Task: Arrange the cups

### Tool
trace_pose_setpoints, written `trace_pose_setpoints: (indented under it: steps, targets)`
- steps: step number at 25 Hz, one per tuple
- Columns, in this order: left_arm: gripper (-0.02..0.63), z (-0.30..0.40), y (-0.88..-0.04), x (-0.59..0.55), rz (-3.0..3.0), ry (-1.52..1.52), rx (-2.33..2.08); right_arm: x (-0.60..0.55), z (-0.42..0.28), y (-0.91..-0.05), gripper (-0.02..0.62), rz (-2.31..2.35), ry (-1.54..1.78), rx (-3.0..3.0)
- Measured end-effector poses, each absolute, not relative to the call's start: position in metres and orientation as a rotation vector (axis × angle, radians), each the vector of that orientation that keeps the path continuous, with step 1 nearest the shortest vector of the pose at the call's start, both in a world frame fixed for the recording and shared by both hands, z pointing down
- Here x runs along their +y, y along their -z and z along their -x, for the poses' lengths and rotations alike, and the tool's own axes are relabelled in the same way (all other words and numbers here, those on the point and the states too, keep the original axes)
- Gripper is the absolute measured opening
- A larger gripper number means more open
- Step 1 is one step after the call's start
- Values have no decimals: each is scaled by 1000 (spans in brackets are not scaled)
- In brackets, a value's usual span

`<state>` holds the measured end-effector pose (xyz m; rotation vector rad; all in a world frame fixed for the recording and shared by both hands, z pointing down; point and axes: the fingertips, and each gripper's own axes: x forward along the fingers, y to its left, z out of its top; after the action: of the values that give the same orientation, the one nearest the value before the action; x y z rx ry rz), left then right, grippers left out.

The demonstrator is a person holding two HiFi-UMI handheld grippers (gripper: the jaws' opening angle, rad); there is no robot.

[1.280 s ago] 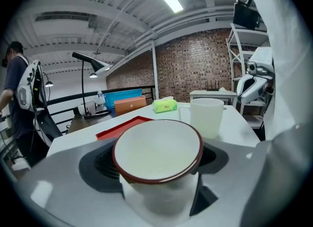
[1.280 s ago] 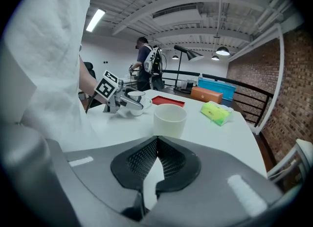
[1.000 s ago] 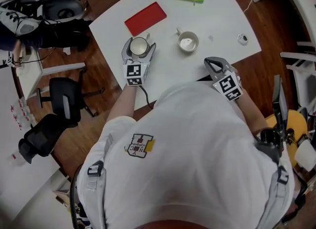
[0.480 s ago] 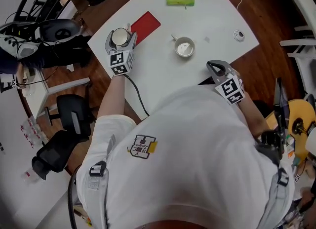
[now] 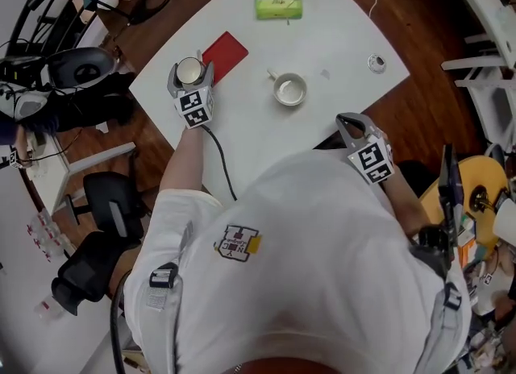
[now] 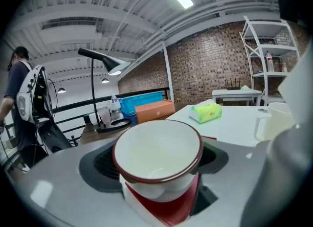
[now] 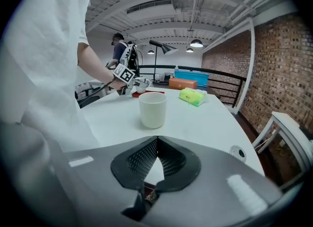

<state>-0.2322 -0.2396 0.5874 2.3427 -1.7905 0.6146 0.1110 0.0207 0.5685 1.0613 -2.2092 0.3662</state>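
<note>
White tabletop on a wood floor, with a brick wall behind.

**Step in hand (judged):** bringing the first cup to the red mat.
- The left gripper pinches a brown-rimmed cup by its sides at the mat's near-left corner. Whether the cup rests on anything or hangs clear cannot be told.
- A second cup, white, stands well to the right of the mat on bare tabletop.
- The right gripper has its jaws pressed together on nothing. It hangs farther right of the mat, at the tabletop's near edge.
- A green tissue pack lies beyond the mat.

**Next move (judged):** carry the held cup over the mat, lower it upright and spread the jaws. The second cup would then need fetching.

**What each view adds:**
- The head view gives the layout of mat and cups.
- Only the left gripper view shows the held cup's empty inside and red mat beneath it.
- Only the right gripper view shows the closed jaws and the second cup's plain side.
</note>
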Motion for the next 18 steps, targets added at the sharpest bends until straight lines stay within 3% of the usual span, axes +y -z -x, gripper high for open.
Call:
trace_pose_setpoints:
  steps: [18]
  targets:
    - [425, 238, -605, -247, -2238, -502, -1923, 17, -104, -570, 0, -1049, -385, -2187]
